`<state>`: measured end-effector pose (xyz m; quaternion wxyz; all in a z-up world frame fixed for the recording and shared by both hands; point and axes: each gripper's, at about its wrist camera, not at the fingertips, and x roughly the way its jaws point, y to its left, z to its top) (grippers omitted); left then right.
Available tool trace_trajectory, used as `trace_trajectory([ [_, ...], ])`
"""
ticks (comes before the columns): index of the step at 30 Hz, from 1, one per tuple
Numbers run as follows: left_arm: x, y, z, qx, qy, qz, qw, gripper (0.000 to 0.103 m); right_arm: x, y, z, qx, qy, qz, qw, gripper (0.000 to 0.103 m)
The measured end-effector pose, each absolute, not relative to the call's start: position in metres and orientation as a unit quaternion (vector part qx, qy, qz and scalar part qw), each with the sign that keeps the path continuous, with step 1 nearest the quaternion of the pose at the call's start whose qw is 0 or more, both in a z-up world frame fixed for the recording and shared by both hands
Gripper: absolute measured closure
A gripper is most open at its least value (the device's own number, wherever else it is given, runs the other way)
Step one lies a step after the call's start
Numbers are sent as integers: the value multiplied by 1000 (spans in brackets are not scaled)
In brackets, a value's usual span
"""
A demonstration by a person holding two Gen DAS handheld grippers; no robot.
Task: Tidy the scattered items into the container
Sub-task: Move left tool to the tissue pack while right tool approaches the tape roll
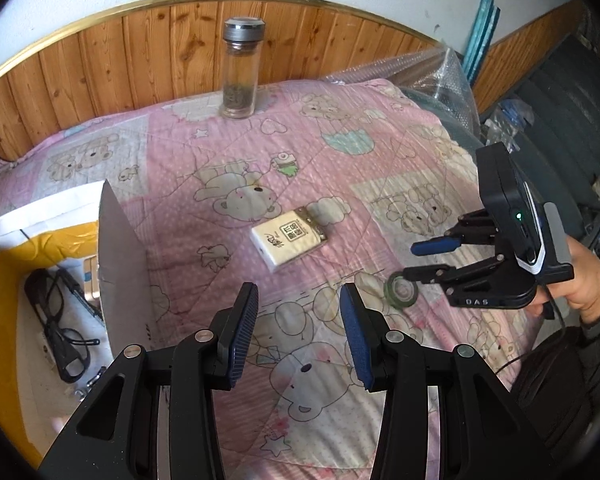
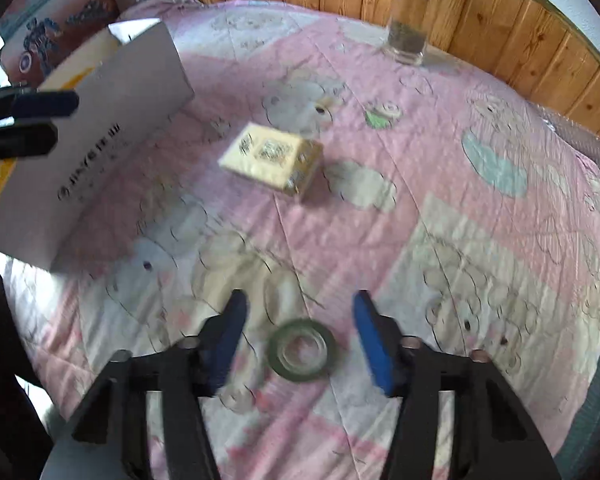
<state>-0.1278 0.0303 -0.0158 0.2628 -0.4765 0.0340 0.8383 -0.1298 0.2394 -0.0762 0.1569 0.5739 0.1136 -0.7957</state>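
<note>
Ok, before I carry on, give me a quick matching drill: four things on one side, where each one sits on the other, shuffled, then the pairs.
Things:
1. bottle
2. tissue pack
3. tape roll
4. glasses

Places:
A. lying flat in the middle of the quilt
B. inside the box
C. standing upright at the far edge, by the wood panelling
D. on the quilt between the fingers of the open right claw, not gripped

Pairs: 1-C, 2-A, 3-D, 4-B
</note>
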Motion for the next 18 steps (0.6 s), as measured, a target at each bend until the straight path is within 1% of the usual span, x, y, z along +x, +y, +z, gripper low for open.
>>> trace_trajectory([
  [2,-130,34,-23,-479,41,838,258,58,-127,253,-85,589,101,-790,139,73],
  [5,-138,38,-32,-482,48,838,250,58,-129,255,-98,602,99,-779,143,73],
  [9,-143,41,-39,-479,53,840,250,57,-127,239,-128,628,156,-750,138,73],
  [10,-144,42,-41,-480,53,840,249,57,-126,236,-128,618,167,-755,143,72],
  [12,-145,43,-46,-480,56,839,249,56,-130,237,-130,622,159,-753,145,73],
  [15,-148,48,-53,-478,78,839,248,55,-131,237,-130,622,155,-752,157,78],
  [18,-155,56,-57,-476,96,840,242,54,-134,235,-131,619,151,-753,162,78],
])
